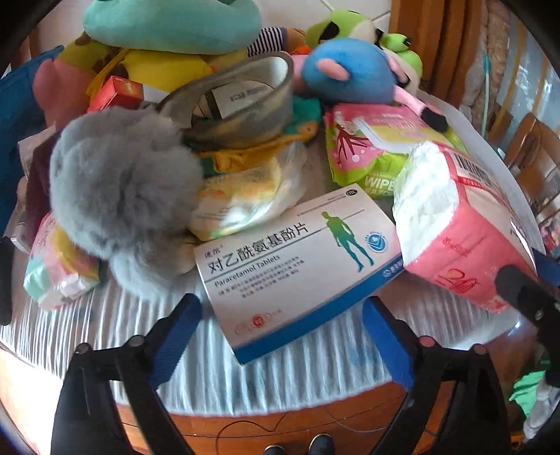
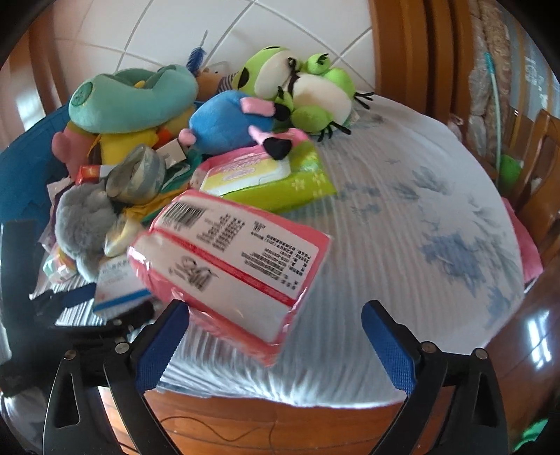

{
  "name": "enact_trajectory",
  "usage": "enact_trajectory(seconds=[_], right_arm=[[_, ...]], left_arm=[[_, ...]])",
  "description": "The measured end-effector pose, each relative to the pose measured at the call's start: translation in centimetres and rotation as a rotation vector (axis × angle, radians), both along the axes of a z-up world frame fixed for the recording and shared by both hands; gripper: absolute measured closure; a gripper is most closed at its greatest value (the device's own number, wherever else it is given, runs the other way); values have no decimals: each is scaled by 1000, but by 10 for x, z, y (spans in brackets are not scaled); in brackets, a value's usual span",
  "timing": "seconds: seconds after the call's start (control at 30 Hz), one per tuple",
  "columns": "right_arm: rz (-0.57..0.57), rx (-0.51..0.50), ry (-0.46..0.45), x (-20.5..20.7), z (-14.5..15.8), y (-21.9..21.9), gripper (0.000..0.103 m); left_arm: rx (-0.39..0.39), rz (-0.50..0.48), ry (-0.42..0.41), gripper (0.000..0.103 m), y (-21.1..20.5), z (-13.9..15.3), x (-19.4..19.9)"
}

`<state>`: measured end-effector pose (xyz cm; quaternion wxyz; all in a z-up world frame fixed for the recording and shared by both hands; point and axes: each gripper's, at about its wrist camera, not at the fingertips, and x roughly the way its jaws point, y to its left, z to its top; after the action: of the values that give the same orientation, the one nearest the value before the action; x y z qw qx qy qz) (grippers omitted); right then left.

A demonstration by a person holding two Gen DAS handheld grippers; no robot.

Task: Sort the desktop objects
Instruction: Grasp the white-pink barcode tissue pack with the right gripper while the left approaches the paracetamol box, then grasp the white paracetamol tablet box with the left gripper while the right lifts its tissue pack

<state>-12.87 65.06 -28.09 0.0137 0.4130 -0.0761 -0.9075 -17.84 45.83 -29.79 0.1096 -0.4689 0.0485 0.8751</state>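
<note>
A white and blue paracetamol tablet box (image 1: 297, 255) lies near the table's front edge. My left gripper (image 1: 281, 336) is open, its blue pads on either side of the box's near corner. A pink tissue pack (image 2: 231, 266) lies to the box's right; it also shows in the left wrist view (image 1: 465, 224). My right gripper (image 2: 274, 346) is open, with the pack's near end between its pads. A grey plush toy (image 1: 122, 199) lies left of the box. The box shows small in the right wrist view (image 2: 119, 283).
A heap of plush toys fills the back: teal (image 1: 171, 24), blue (image 1: 350, 70), green frog (image 2: 308, 94). A wet-wipes pack (image 1: 371, 147), a grey tape roll (image 1: 241, 105) and a red box (image 1: 119, 92) lie among them. The cloth's right half (image 2: 420, 196) is bare. Wooden chairs (image 2: 535, 168) stand at the right.
</note>
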Motion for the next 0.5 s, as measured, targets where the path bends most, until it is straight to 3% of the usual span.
enact_trajectory(seconds=[0.37, 0.5], right_arm=[[147, 21, 68, -40, -2, -7, 0], [181, -26, 80, -51, -9, -1, 0]], left_arm=[[8, 23, 15, 10, 3, 3, -25], [10, 27, 30, 14, 4, 4, -30]])
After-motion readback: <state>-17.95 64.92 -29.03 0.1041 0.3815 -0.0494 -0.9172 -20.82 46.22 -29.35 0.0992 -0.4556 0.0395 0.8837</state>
